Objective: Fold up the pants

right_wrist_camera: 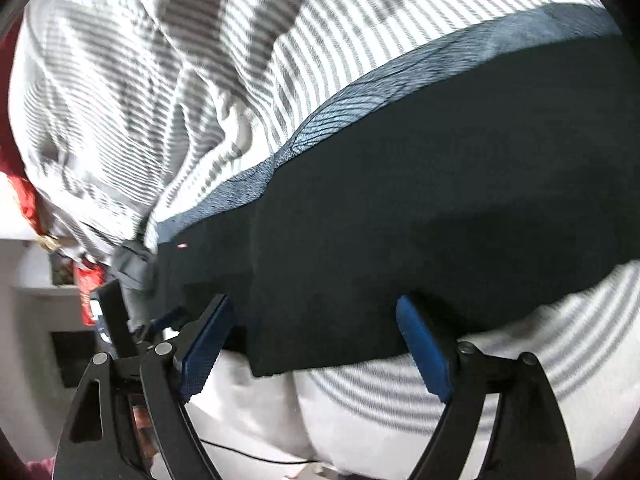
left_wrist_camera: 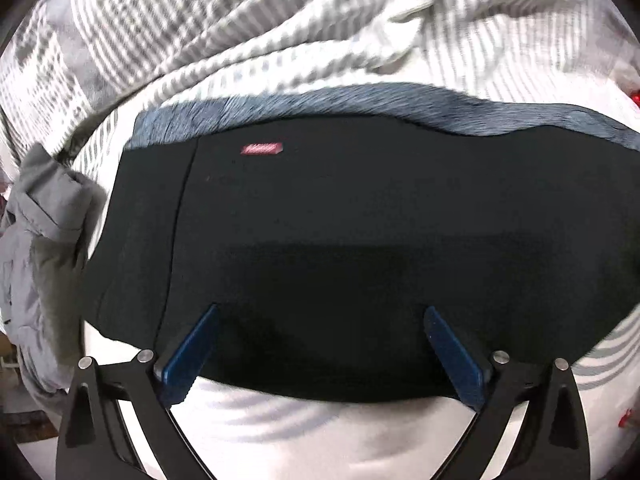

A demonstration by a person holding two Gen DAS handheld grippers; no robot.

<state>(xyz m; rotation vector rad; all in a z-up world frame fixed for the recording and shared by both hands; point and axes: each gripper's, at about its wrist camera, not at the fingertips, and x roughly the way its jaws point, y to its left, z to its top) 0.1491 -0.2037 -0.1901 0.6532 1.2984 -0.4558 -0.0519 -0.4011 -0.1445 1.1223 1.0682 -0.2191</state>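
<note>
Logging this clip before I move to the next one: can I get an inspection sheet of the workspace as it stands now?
Surface: bed with a grey-and-white striped sheet, bunched into folds beyond the garment.
Job's things: black pants lying flat across the sheet, small red label on top, blue-grey band along the far edge.
Clutter: crumpled grey garment beside the pants; red item at the bed's edge, too blurred to name.
Grippers: left tool open over the pants' near edge; right tool open at the near edge, holding nothing.
Cables: thin dark cable low in the right wrist view.
Surroundings: pale shelving, blurred.
</note>
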